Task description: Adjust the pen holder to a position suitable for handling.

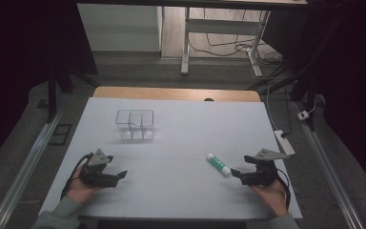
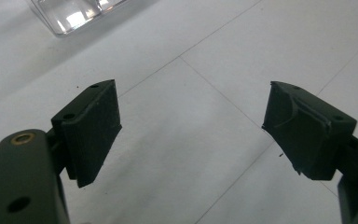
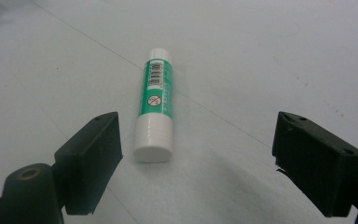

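- The white table (image 1: 181,124) carries everything in front of you.
- A clear plastic divided tray (image 1: 134,125) sits toward the far left, well apart from both tools.
- Your left gripper (image 1: 122,174) rests on the near left, jaws spread wide with nothing between them.
- Your right gripper (image 1: 235,173) rests on the near right, jaws wide apart and empty.
- The green-and-white glue stick (image 3: 154,105) lies flat just ahead of the right gripper, untouched.

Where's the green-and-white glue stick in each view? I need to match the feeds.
High view: green-and-white glue stick lies right of centre, just ahead of the right tongs.
Left gripper view: not in it.
Right gripper view: centre, white cap nearest, between the open jaws.
Shared landmark: white table sheet.
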Tool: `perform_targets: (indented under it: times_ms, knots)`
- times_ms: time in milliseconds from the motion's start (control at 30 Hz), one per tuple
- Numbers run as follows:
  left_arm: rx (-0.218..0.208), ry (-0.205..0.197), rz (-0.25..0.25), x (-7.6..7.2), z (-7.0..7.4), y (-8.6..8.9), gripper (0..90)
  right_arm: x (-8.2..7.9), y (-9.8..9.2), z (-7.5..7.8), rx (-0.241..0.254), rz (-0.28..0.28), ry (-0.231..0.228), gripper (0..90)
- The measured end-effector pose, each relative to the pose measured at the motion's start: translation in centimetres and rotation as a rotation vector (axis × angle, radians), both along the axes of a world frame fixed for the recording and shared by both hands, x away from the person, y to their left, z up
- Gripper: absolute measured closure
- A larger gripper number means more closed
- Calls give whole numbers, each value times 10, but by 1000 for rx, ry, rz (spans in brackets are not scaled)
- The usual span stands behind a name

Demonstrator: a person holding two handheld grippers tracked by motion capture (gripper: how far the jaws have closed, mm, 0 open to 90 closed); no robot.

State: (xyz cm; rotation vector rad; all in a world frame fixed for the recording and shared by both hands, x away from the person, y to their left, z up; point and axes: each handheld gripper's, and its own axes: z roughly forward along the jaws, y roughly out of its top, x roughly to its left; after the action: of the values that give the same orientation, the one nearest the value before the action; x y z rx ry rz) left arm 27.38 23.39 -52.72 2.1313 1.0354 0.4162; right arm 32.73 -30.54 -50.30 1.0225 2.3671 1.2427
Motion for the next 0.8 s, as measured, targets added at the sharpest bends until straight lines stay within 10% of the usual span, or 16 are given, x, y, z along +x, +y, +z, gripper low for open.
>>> perform_targets:
  times_ms: [800]
  knots:
    - [17, 5, -22, 9, -1, -6, 188, -7, -1, -3, -5, -8, 9, 154]
